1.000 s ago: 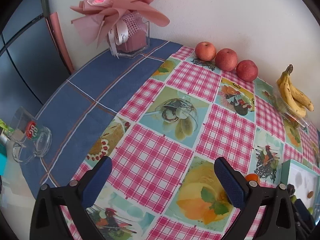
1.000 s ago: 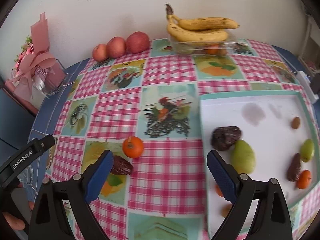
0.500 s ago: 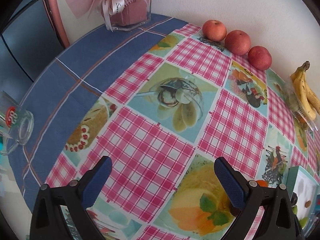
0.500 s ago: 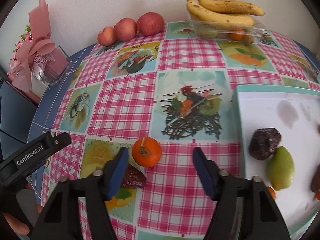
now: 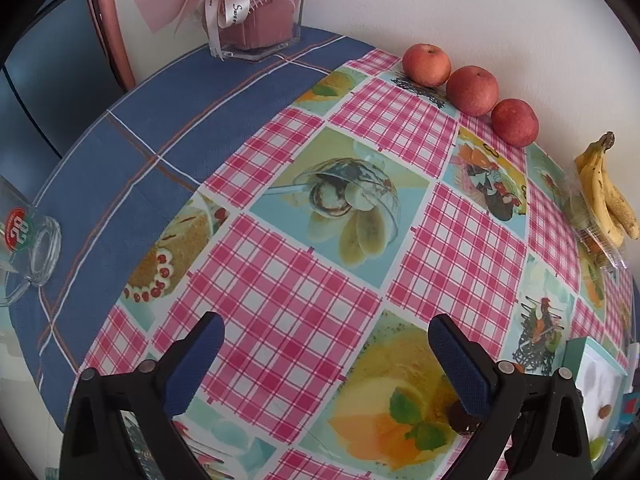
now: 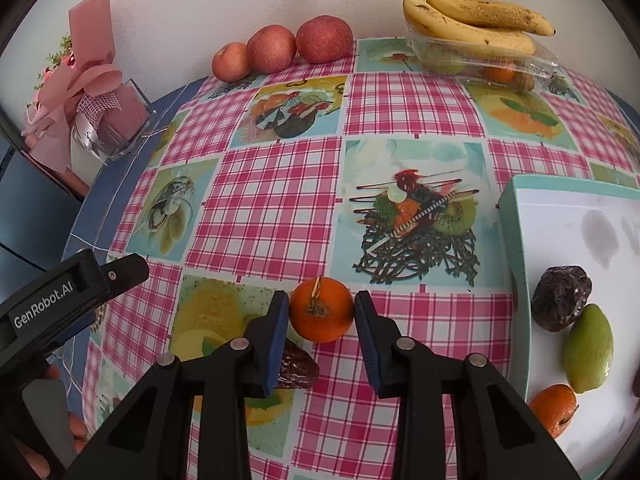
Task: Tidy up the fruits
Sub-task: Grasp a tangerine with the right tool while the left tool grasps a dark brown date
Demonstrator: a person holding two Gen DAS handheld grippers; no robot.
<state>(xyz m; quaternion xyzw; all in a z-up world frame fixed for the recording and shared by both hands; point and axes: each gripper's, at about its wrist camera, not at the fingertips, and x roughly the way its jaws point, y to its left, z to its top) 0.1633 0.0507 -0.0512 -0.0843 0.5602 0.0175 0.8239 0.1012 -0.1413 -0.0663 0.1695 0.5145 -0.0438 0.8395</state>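
A small orange rests on the checked tablecloth, and my right gripper is shut on it, one blue pad against each side. A dark date lies just behind the left finger, partly hidden; in the left wrist view the date peeks from under a finger. On the right, the white tray with a teal rim holds a dark wrinkled fruit, a green pear and another orange. My left gripper hangs open above the cloth with nothing in it.
Three red apples line the wall. Bananas lie on a clear plastic box of fruit at the back right. A pink bouquet in a glass vase stands back left. A glass mug sits near the table's left edge.
My right gripper moved left and forward from beside the tray to the orange, and its fingers closed from wide open onto it. My left gripper drifted forward over the cloth, still open.
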